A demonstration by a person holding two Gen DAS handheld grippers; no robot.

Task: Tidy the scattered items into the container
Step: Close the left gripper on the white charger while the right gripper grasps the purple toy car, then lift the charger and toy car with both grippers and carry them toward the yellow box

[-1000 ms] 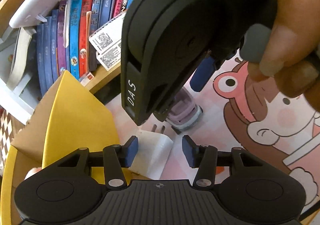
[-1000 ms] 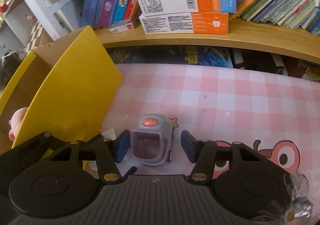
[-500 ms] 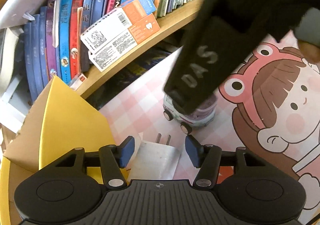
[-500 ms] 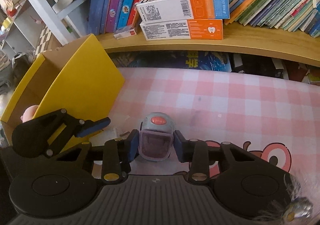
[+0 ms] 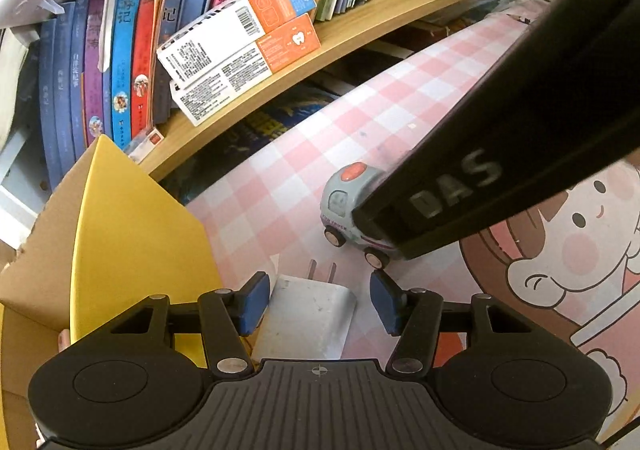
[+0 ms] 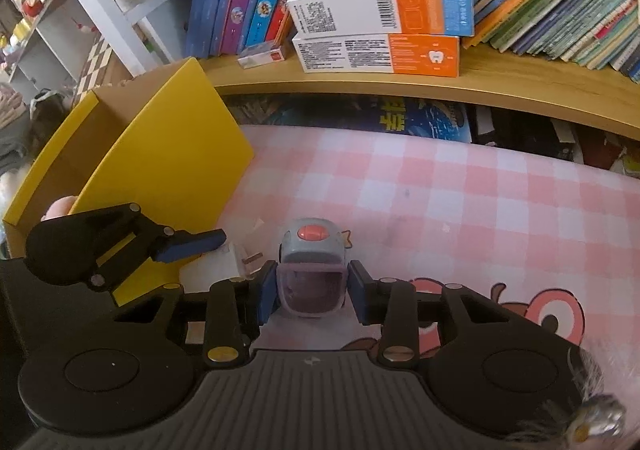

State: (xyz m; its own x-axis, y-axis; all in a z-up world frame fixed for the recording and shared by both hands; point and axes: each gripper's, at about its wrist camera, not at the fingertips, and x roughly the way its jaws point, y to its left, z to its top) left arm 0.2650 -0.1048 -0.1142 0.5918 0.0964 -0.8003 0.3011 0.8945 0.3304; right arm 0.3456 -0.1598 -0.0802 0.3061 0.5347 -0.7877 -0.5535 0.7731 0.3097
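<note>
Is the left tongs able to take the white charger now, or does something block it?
Probably yes. The white charger lies between the open left tongs, with nothing between. The toy car sits just beyond.

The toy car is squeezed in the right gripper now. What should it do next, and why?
Probably lift the toy car a little and carry it toward the yellow box. The right gripper is shut on the car's sides, but its wheels look as if they rest on the pink mat. The box stands open just to the left.
</note>
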